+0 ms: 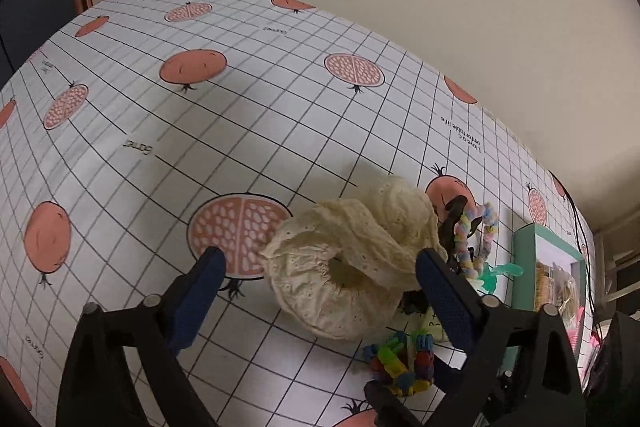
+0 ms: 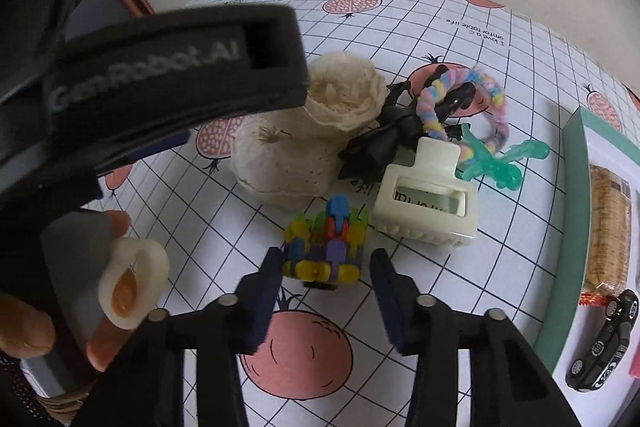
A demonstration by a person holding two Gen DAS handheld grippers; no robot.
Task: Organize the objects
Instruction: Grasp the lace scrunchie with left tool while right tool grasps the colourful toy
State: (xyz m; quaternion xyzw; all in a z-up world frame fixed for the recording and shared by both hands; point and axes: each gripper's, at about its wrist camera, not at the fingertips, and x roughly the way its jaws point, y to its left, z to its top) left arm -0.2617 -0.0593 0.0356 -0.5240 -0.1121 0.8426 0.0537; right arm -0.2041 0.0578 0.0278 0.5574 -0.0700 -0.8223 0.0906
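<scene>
The left hand-held gripper [image 1: 320, 275] is spread wide with nothing between its blue pads; its jaws stand on either side of a cream lace scrunchie [image 1: 352, 267] without touching it. The right hand-held gripper [image 2: 326, 267] is also open and empty, its tips flanking a multicoloured plastic clip [image 2: 326, 247] that lies just ahead of them.

These things sit in a tight cluster toward the right side of the worktop [image 1: 160, 131], which is covered in a grid-and-pomegranate cloth. Touching or overlapping one another there are a black hair clip [image 2: 384, 143], a pastel twisted hair ring [image 2: 464, 103], a green translucent clip [image 2: 504, 159] and a cream claw clip [image 2: 428, 203]. A teal-rimmed box [image 2: 576, 187] stands at the right edge, holding a wrapped biscuit pack [image 2: 608, 227] and a black toy car [image 2: 604, 339].

The left and far stretches of the worktop, up to the wall-side edge, lie open.
</scene>
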